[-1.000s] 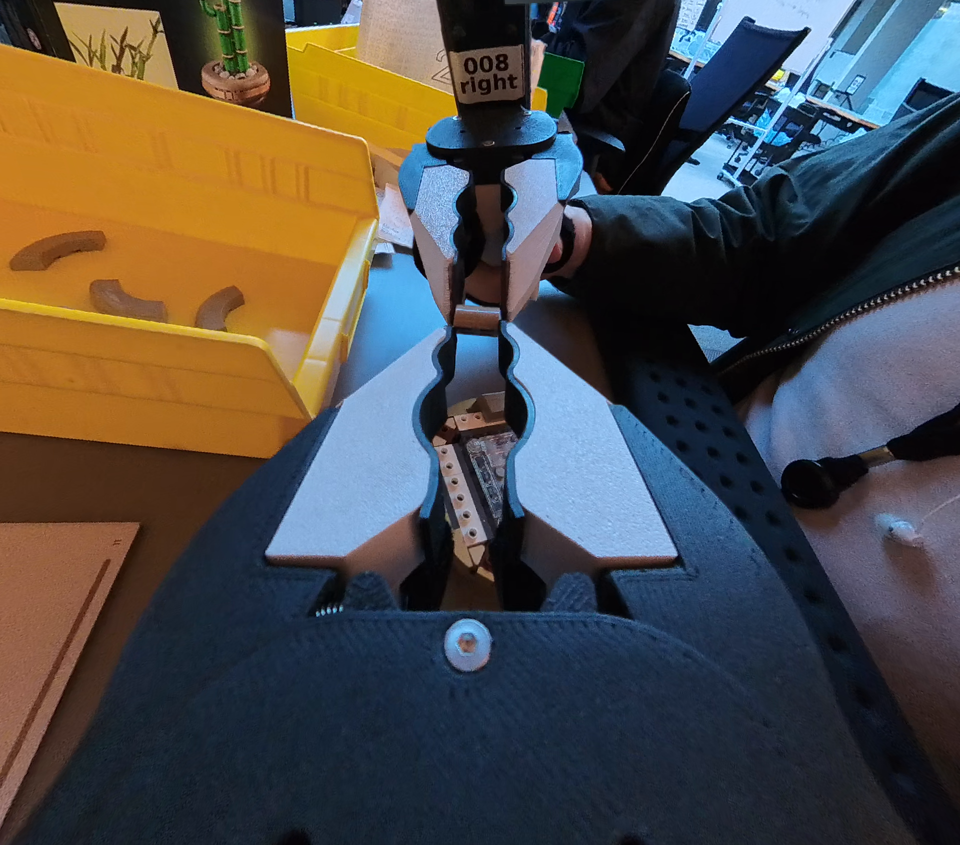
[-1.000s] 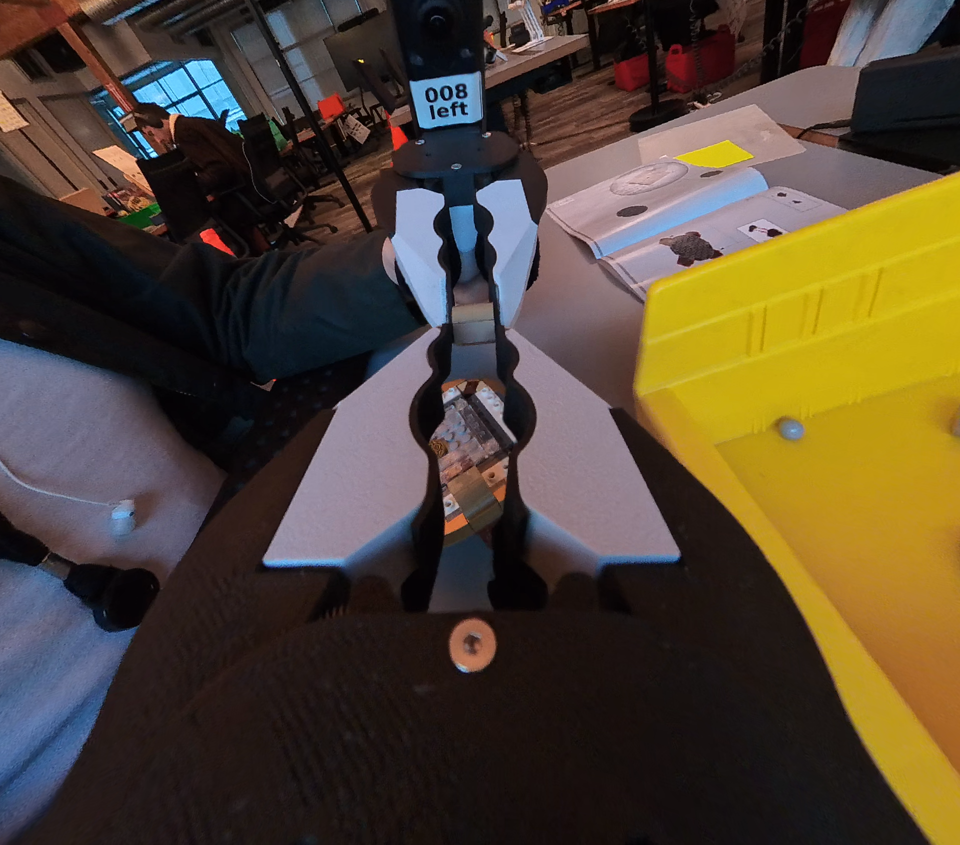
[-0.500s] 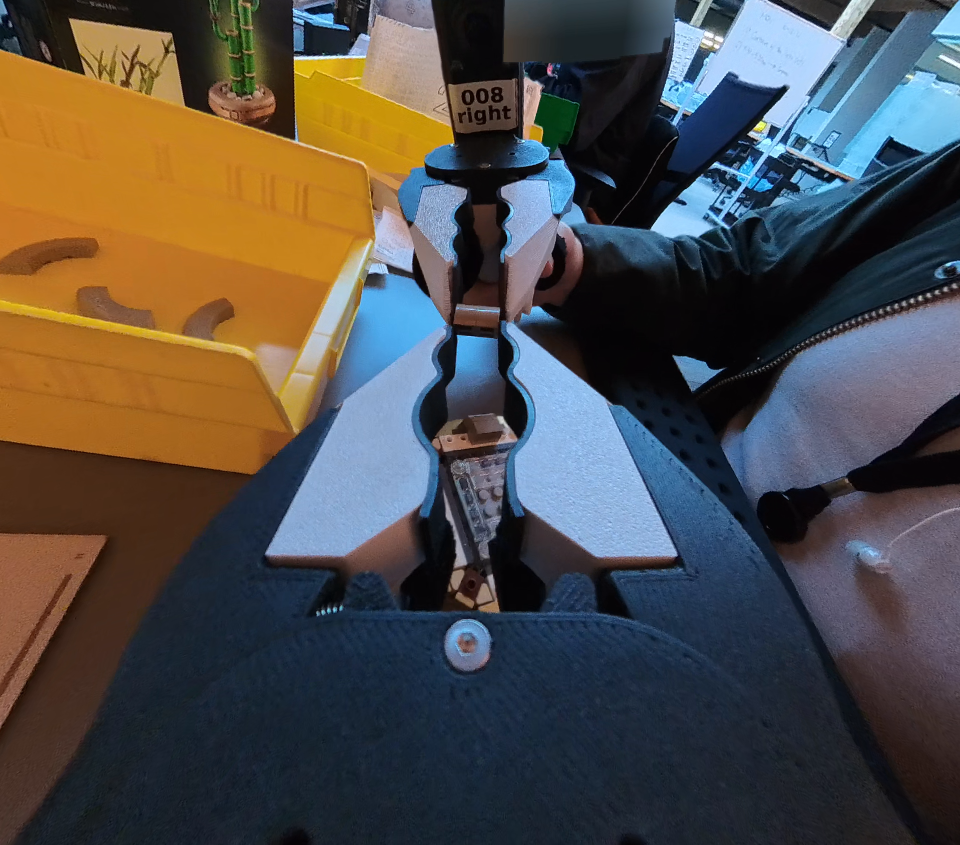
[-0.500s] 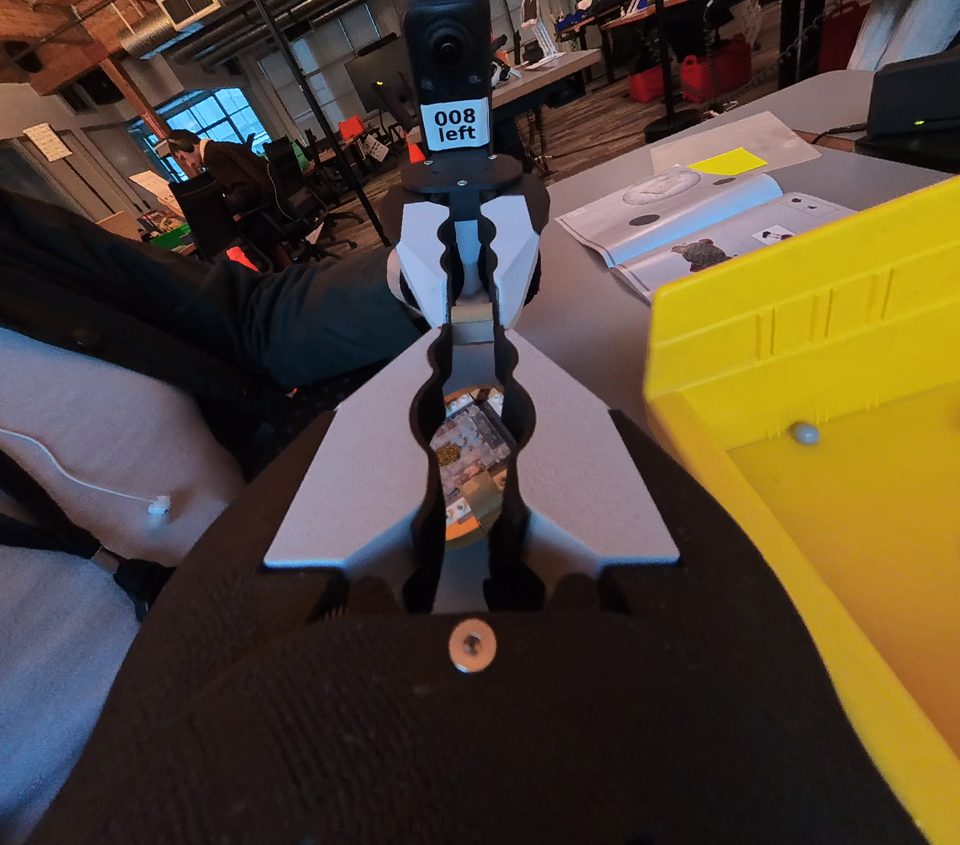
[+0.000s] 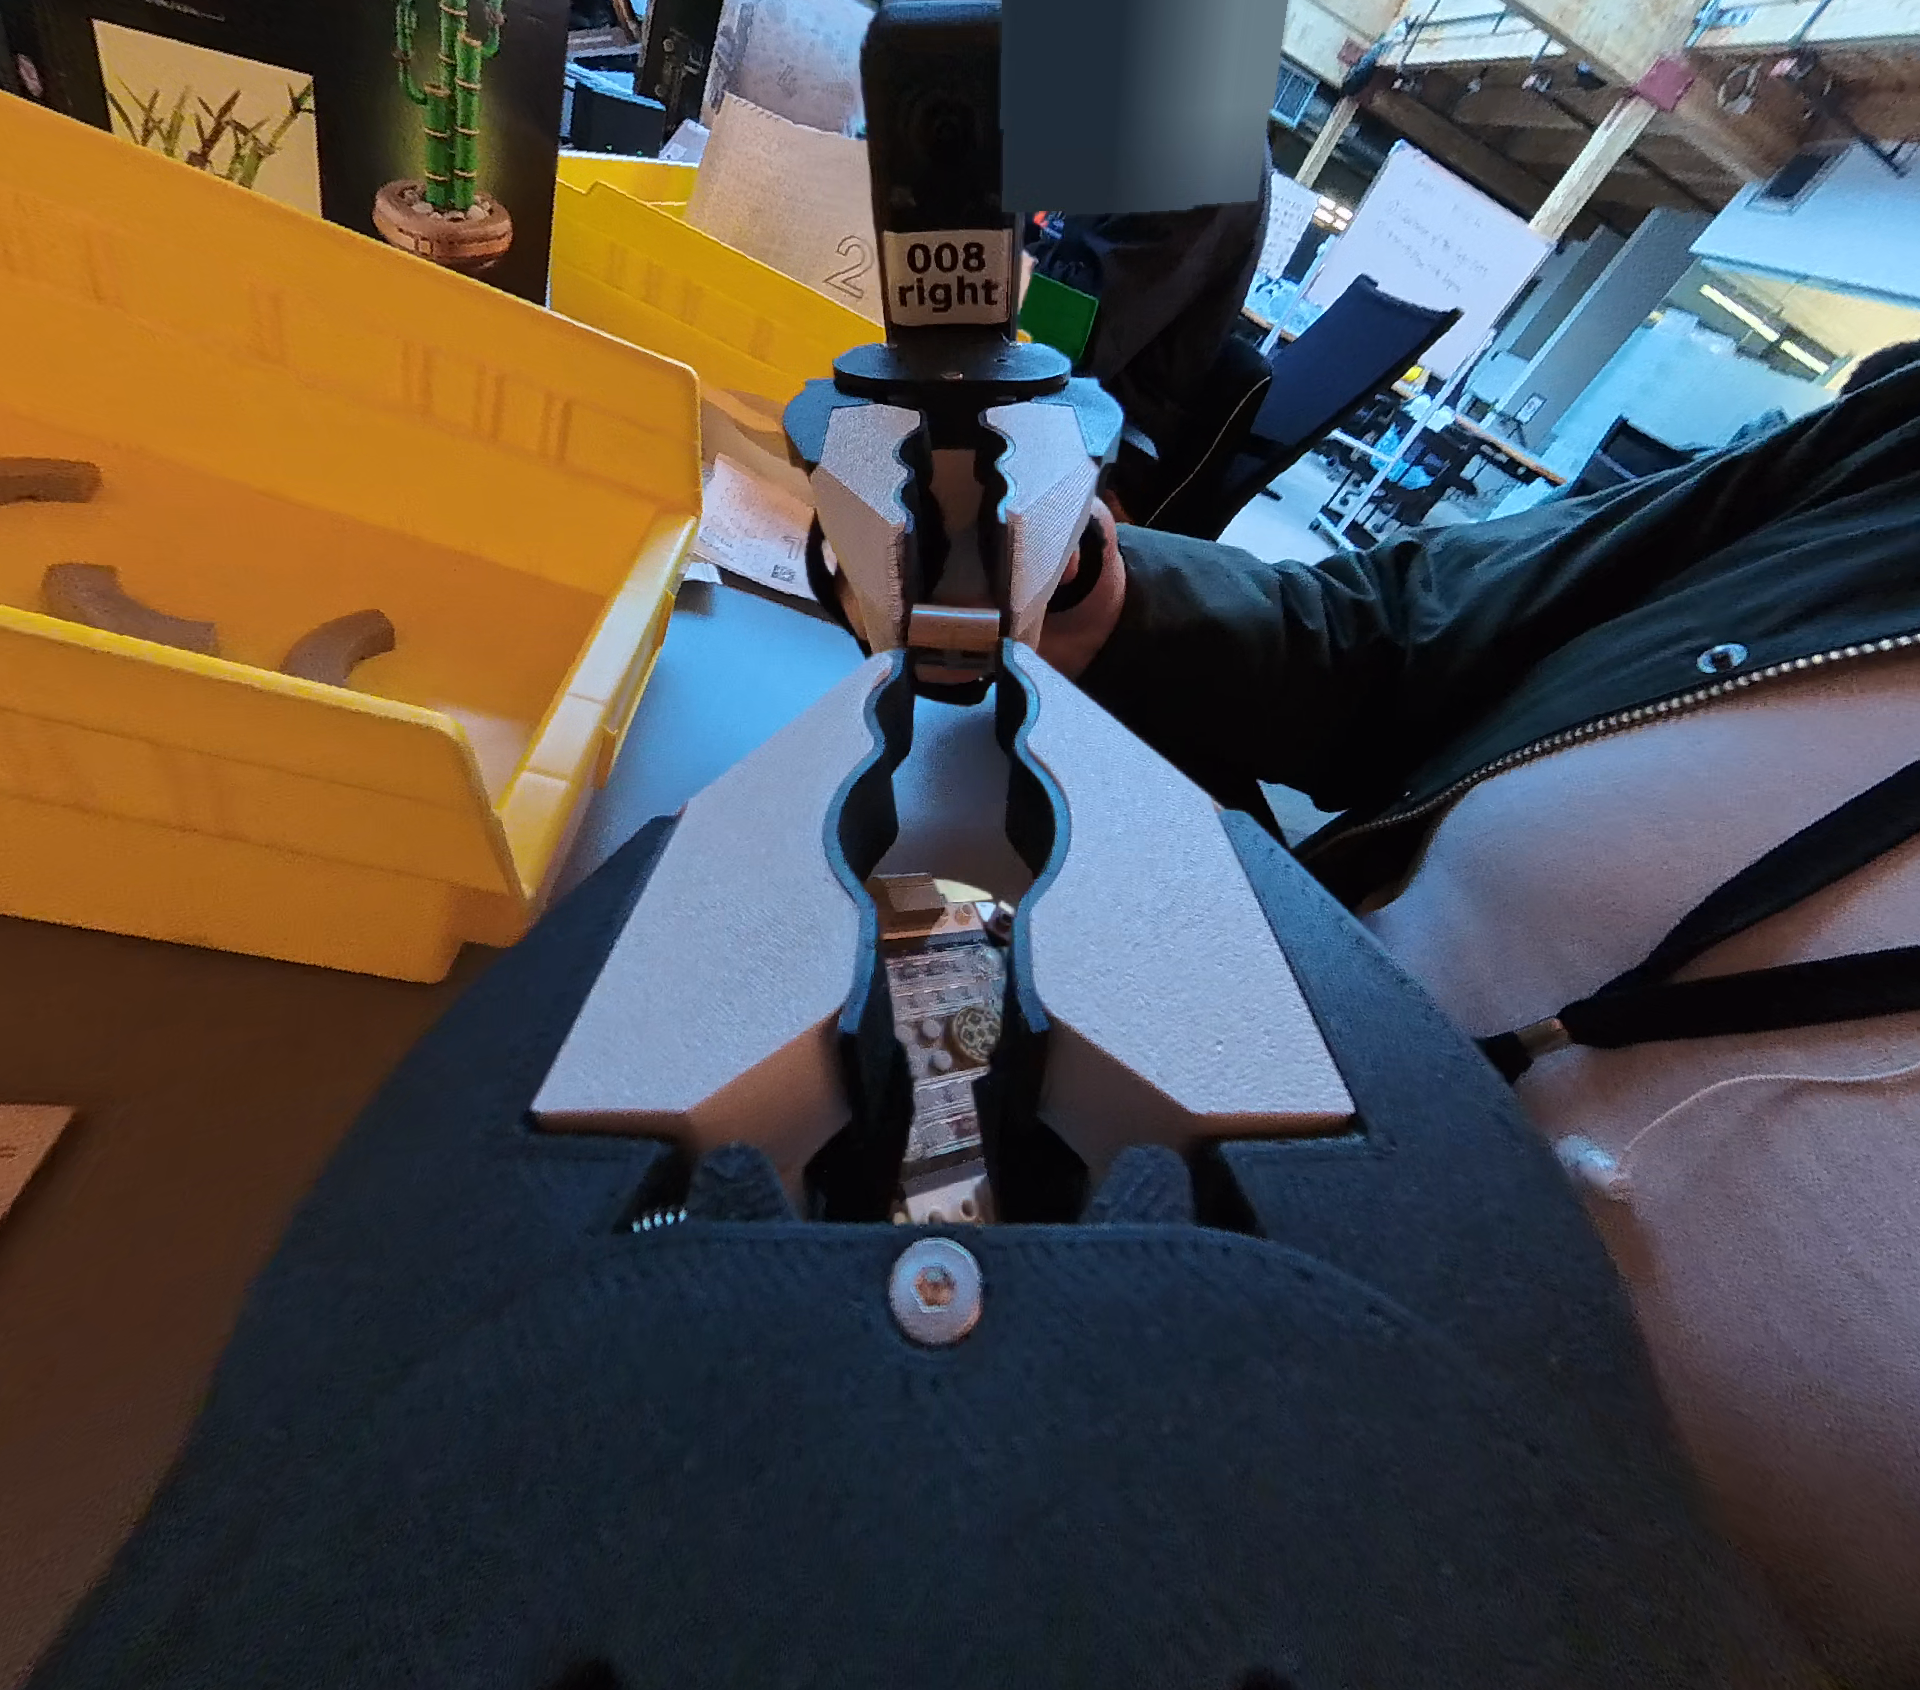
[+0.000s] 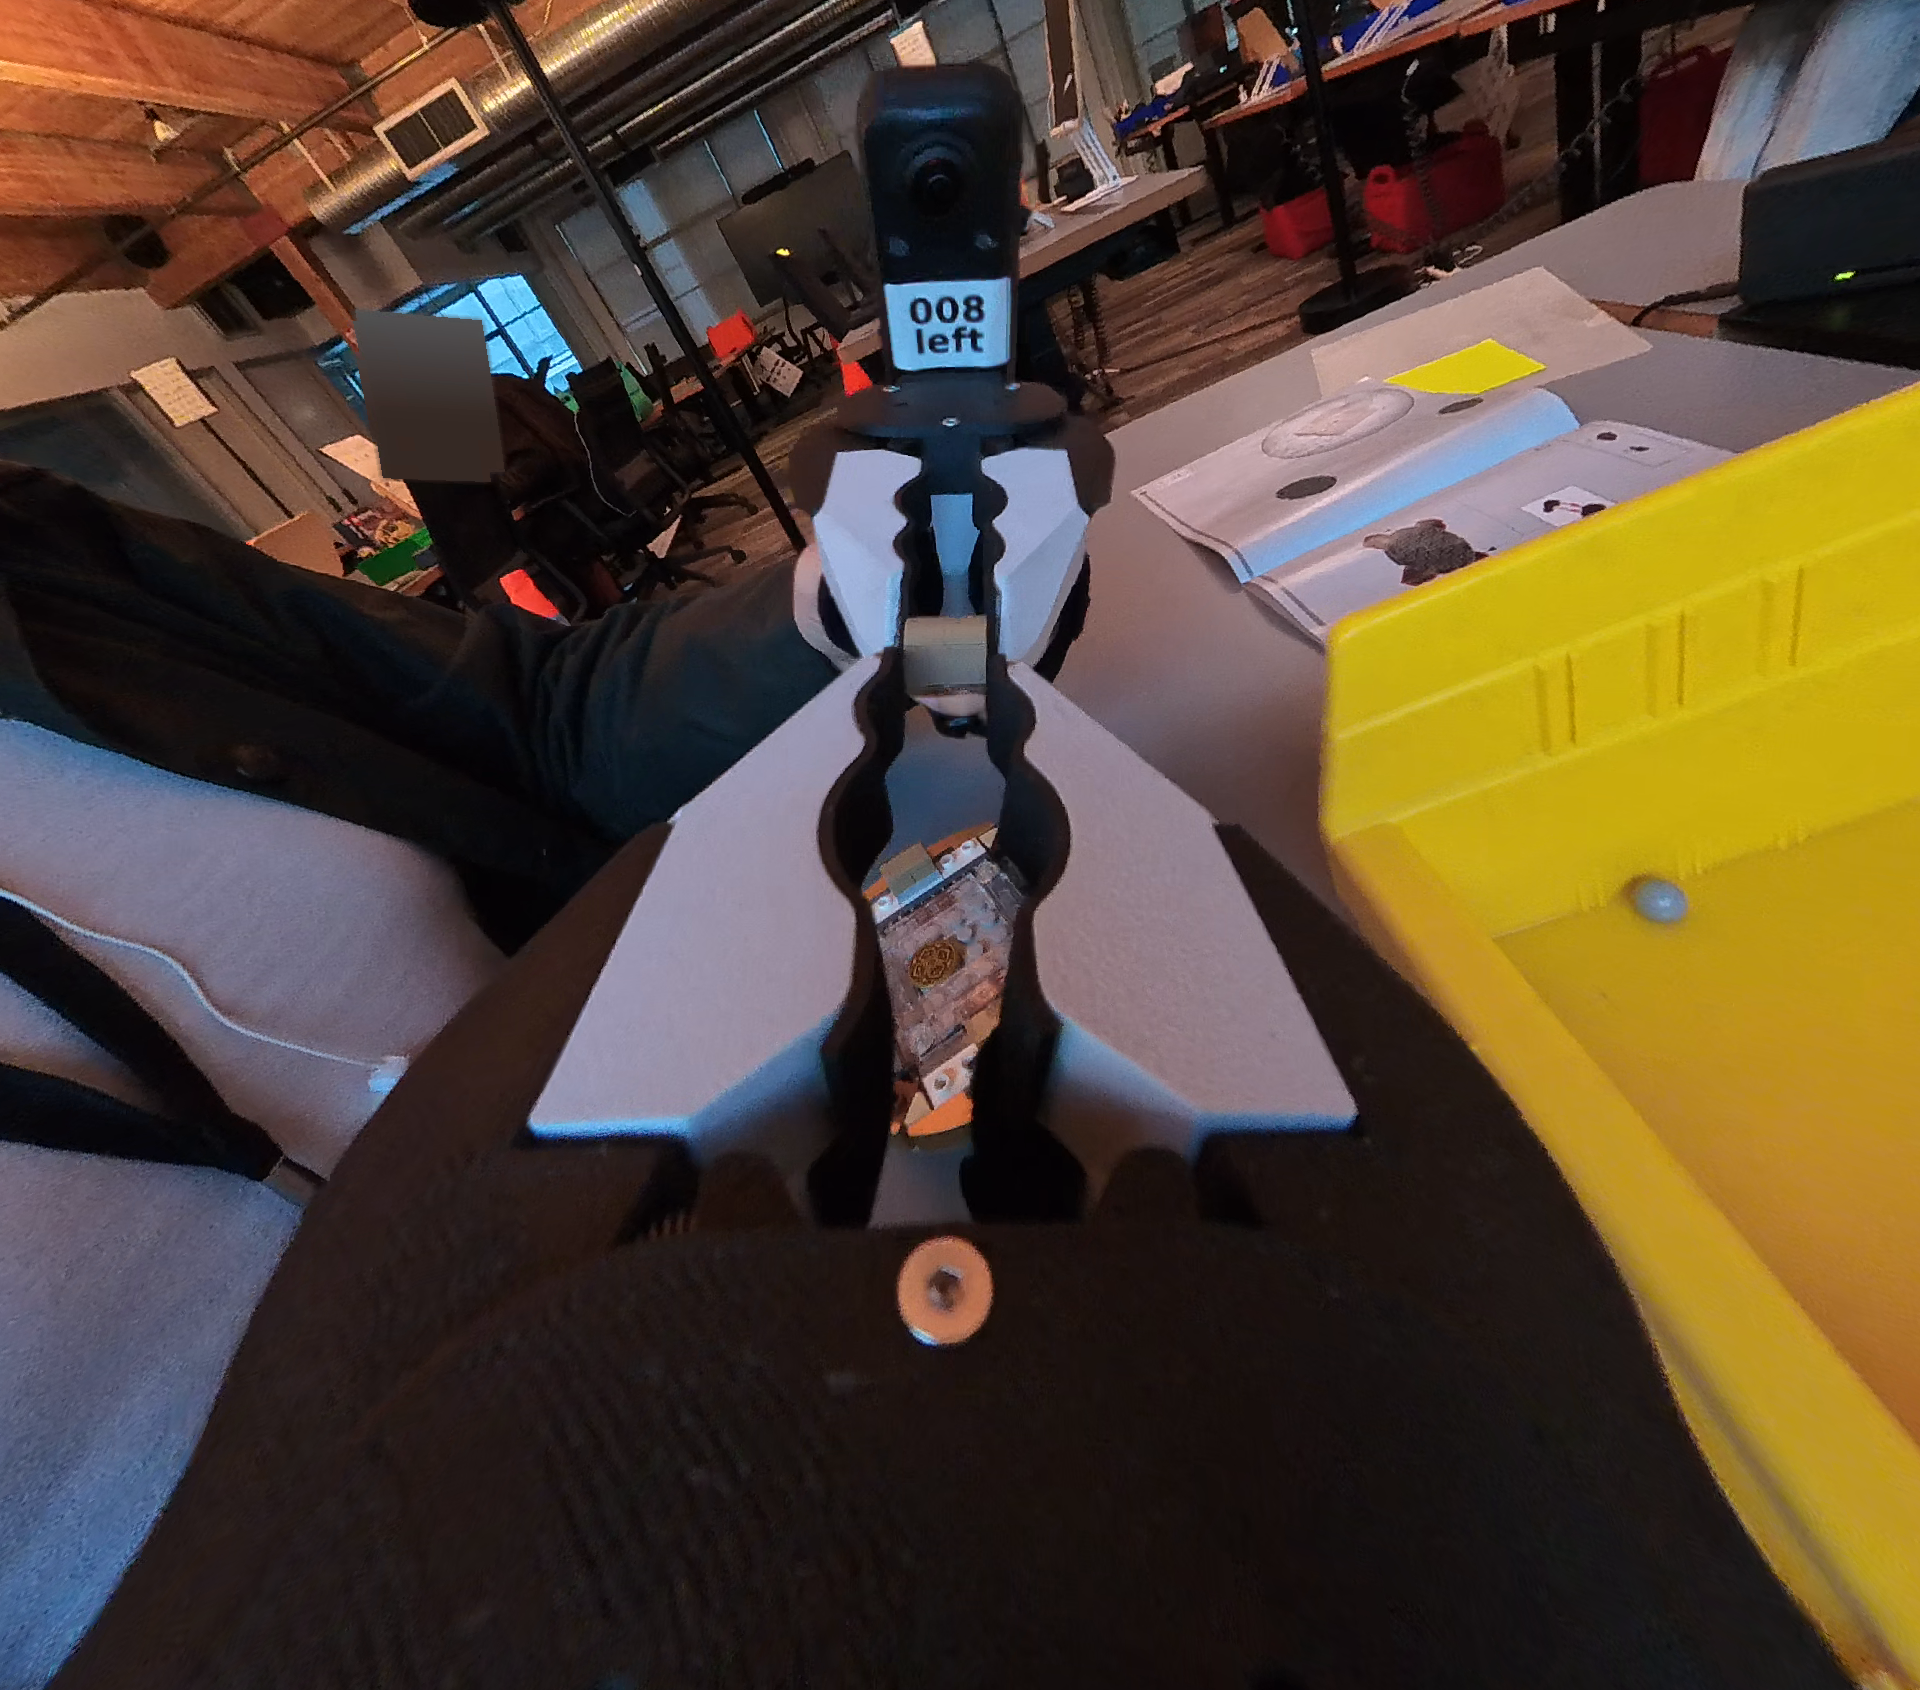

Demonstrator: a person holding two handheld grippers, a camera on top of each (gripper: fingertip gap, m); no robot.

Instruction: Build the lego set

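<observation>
One small tan brick sits pinched between the tips of both claws, which meet nose to nose above the table. From my left wrist view, the left gripper is nearly closed, its tips bearing on the near side of that brick, while the right gripper faces me from the far side, its fingers drawn in on the same piece. My right wrist view shows the mirror of it: the right gripper narrowed onto the tan brick, the left gripper opposite. I cannot tell which claw carries the load.

Below the fingers, through the gap, I see the partly built model lying on the table, with clear studded plates, a small gold round tile and tan pieces; the same model shows in the other view.

Outward, room is tight on one flank. A yellow bin stands just beside my left gripper, its near rim and corner close to the finger body; three brown curved pieces lie inside. In my right view a yellow bin crowds the right side, a pale round stud on its floor. An open instruction booklet lies beyond it on the grey table. The person's dark sleeve and torso close off the other flank.
</observation>
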